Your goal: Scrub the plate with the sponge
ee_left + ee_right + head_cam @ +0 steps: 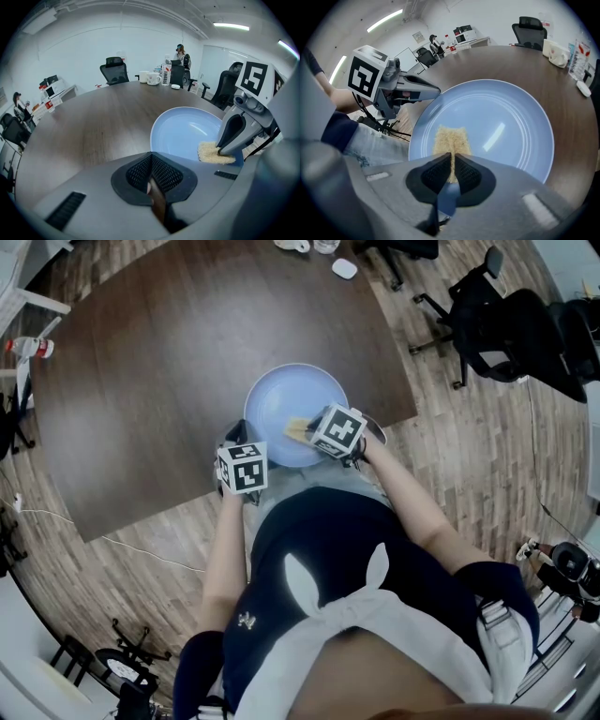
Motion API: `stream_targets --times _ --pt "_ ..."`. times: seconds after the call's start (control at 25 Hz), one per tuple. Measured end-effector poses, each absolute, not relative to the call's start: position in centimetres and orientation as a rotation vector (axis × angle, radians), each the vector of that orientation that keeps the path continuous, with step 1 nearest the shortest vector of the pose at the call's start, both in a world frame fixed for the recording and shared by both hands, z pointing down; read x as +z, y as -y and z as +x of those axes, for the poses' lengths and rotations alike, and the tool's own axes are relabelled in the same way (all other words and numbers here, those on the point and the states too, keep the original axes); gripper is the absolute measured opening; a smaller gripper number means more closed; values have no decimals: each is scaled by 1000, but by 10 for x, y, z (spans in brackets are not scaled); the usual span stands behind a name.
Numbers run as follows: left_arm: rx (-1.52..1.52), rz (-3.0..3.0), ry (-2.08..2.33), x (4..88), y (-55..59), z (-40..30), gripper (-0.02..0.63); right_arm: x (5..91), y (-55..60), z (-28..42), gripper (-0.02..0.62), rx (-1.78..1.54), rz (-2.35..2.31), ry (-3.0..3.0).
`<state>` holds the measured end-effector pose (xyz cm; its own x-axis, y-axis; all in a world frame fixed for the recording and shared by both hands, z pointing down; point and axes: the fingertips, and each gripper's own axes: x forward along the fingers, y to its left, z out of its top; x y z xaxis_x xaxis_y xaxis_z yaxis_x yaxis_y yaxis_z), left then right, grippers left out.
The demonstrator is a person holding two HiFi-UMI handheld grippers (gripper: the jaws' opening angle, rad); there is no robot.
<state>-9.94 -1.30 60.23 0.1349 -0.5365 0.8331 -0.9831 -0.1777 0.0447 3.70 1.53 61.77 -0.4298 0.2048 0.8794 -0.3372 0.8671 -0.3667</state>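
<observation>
The right gripper (451, 161) has its jaws clamped on the yellow scrubbing sponge (450, 138), which is pressed flat on the near side of the round pale-blue plate (511, 117). The left gripper (151, 161) has its jaws together on nothing, just beside the rim, so the plate seems unbraced. A firm stroke could skate it along the dark wooden worktop (169, 362) (the edge is near) or drag the sponge free.

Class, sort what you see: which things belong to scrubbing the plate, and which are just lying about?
In use: plate, sponge, right gripper holding the sponge.
Lying about: mugs, chairs.
</observation>
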Motion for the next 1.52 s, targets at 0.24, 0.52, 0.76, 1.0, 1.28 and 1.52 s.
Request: stream_targets --times 0.24,0.52,0.76,1.0,1.28,1.52 --pt "915 1800 1462 601 13 -101 5 618 -13 42 23 602 97 1904" --pt "922 1807 1459 601 14 -99 5 619 -9 52 23 607 108 1884" --pt "916 1804 1454 601 14 -100 5 619 -3 56 23 617 131 1872" --pt "911 1806 1447 603 14 -99 5 620 6 64 23 613 161 1856" --pt "916 1811 1443 601 13 -101 5 619 17 69 25 612 220 1844" --pt "913 1814 1437 600 14 -101 5 618 29 72 25 627 283 1837"
